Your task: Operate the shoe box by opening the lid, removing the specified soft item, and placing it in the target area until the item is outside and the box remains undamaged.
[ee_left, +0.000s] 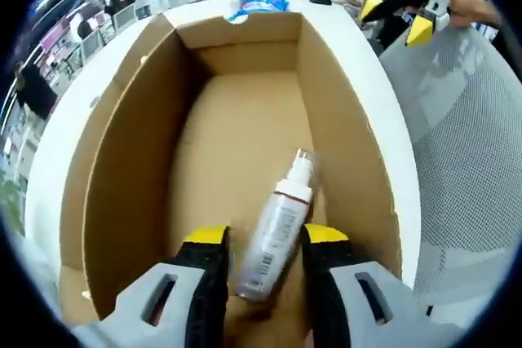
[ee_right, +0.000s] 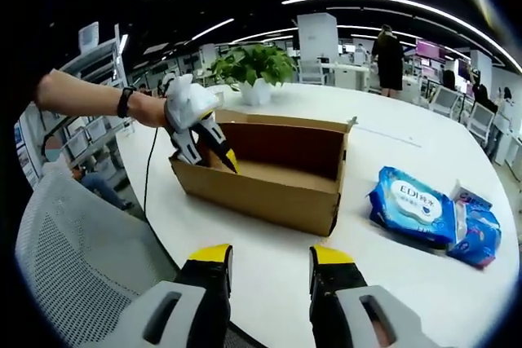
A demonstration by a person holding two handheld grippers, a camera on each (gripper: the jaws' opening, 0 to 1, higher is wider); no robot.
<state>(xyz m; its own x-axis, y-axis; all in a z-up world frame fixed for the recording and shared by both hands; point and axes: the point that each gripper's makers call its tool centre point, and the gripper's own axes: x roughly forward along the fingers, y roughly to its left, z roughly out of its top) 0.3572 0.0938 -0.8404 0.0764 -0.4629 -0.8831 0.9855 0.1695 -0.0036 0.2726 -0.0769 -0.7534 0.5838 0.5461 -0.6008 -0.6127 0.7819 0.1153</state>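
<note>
Your left gripper [ee_left: 265,238] is lowered into the open cardboard box [ee_left: 122,144], with its yellow-tipped jaws set apart on either side of a white spray bottle [ee_left: 277,230]. The bottle lies on the box floor near the wall closest to you, nozzle pointing toward the far end, with its lower body between the two jaws. Whether the jaws press on the bottle or merely flank it cannot be told. The rest of the box floor is bare cardboard.

In the right gripper view, the same box [ee_right: 269,185] stands on the round white bench [ee_right: 391,136], near the bench edge. Your left gripper [ee_right: 204,140] reaches down over the box's left end, held by your hand [ee_right: 151,109], which wears a dark wristband.

Your right gripper [ee_right: 269,262] is held above the bench on the near side of the box, its jaws wide apart with nothing between them. In the left gripper view it [ee_left: 395,18] appears beyond the box's right wall, above a white mesh chair back [ee_left: 465,144].

Two blue soft packs of wipes [ee_right: 412,205] lie on the bench to the right of the box, well apart from it. A potted green plant [ee_right: 254,67] stands on the bench behind the box. A mesh chair back [ee_right: 73,258] stands beside the bench edge.
</note>
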